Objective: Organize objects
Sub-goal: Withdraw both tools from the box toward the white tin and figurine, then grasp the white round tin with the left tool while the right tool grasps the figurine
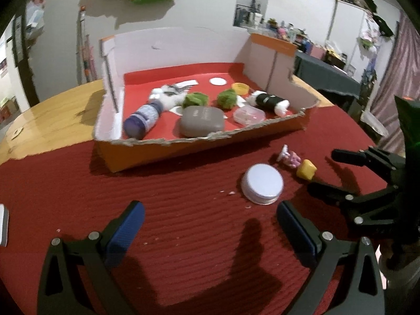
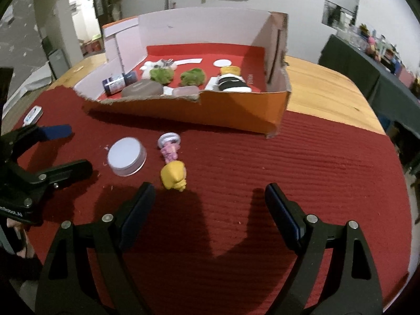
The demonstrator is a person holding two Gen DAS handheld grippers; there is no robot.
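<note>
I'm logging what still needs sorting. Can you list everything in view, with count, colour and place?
Cardboard box: one, orange outside, on the cloth.
Bottle: one, blue, lying in the box.
Case: one, grey, in the box.
Fuzzy balls: two, green, in the box.
Small lid: one, yellow, in the box.
Round tin: one, white, on the cloth outside the box.
Figurine: one, pink and yellow, lying beside the tin.
Cloth: one, red, on the wooden table.
Left gripper: jaws open, empty.
Right gripper: jaws open, empty.
</note>
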